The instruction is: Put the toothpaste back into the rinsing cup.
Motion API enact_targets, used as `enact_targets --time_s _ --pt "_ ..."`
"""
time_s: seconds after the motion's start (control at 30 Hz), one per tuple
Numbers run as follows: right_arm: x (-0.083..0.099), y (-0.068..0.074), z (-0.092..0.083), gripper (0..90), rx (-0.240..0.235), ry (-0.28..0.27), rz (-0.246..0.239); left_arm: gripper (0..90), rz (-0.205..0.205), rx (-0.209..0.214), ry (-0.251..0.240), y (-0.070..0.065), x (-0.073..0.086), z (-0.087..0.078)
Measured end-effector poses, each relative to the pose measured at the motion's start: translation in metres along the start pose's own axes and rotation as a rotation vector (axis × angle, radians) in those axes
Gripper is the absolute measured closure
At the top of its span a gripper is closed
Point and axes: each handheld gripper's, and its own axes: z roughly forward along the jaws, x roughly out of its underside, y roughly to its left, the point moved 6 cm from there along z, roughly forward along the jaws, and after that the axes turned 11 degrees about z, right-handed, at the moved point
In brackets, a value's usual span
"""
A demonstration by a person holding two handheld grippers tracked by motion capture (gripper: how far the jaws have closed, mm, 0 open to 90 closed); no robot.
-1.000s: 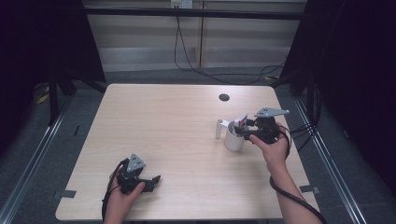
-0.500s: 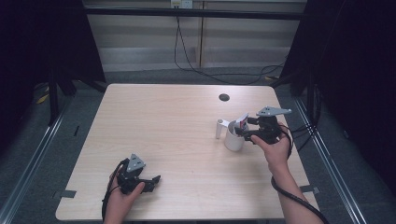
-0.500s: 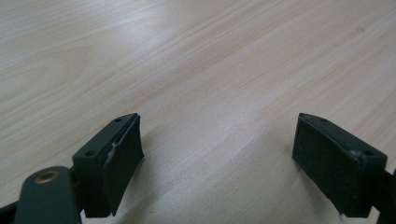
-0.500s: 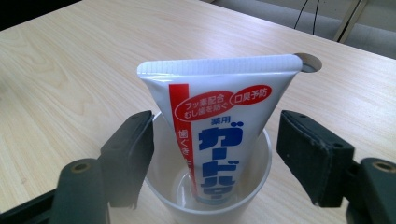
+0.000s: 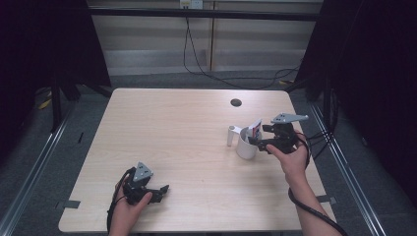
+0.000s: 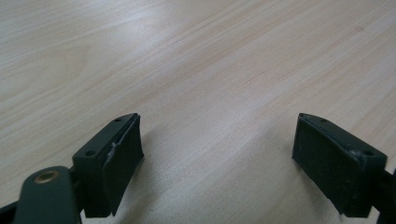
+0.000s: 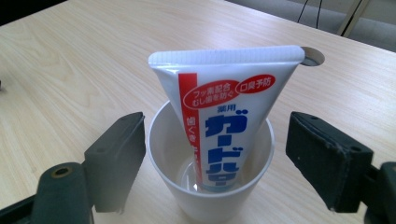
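- High view: fingers of right gripper (image 5: 257, 141) spread around white cup (image 5: 245, 145), centre right; toothpaste tube (image 5: 254, 129) upright inside. Left gripper (image 5: 160, 191) lower left, well apart.
- Left gripper view: jaws spread over bare table (image 6: 210, 70).
- Right gripper view: jaws flank the cup, not touching.

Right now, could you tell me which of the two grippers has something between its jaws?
The right gripper: its open jaws flank the white cup with the toothpaste tube standing in it. The left gripper is open over bare table.
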Motion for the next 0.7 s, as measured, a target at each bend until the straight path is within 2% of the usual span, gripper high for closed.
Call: enact_targets --time_s 0.4,0.7 --pt "0.004 -0.004 -0.017 19.5 -0.004 -0.019 -0.011 15.8 0.001 -0.001 0.002 0.0 0.0 0.0" --pt "0.013 -0.009 -0.028 19.1 0.008 -0.006 -0.022 15.8 -0.001 0.001 -0.001 0.0 0.0 0.0"
